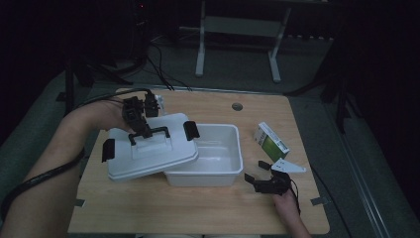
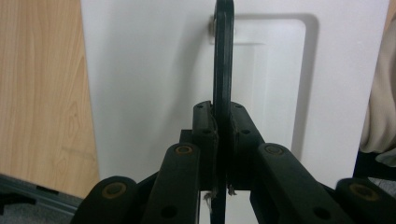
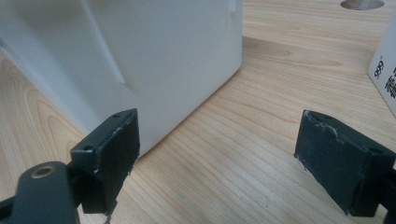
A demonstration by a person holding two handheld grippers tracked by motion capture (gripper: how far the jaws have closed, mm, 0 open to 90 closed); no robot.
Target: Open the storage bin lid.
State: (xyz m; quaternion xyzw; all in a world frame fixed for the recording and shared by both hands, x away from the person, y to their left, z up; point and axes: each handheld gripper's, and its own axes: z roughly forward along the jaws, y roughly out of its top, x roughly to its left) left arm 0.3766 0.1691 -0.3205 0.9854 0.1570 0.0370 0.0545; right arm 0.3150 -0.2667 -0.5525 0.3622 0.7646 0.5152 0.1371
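A white plastic bin sits mid-table, its inside bare where it shows. Its white lid, with black side clips, is tilted and shifted left, covering only the bin's left part. My left gripper is shut on the lid's black handle; in the left gripper view the handle runs up from between the closed pads above the lid. My right gripper is open near the bin's front right corner, its fingers wide apart over bare wood.
A green and white carton lies on the wooden table right of the bin, its edge showing in the right gripper view. A round cable hole is at the back. Cables trail off the table's left side.
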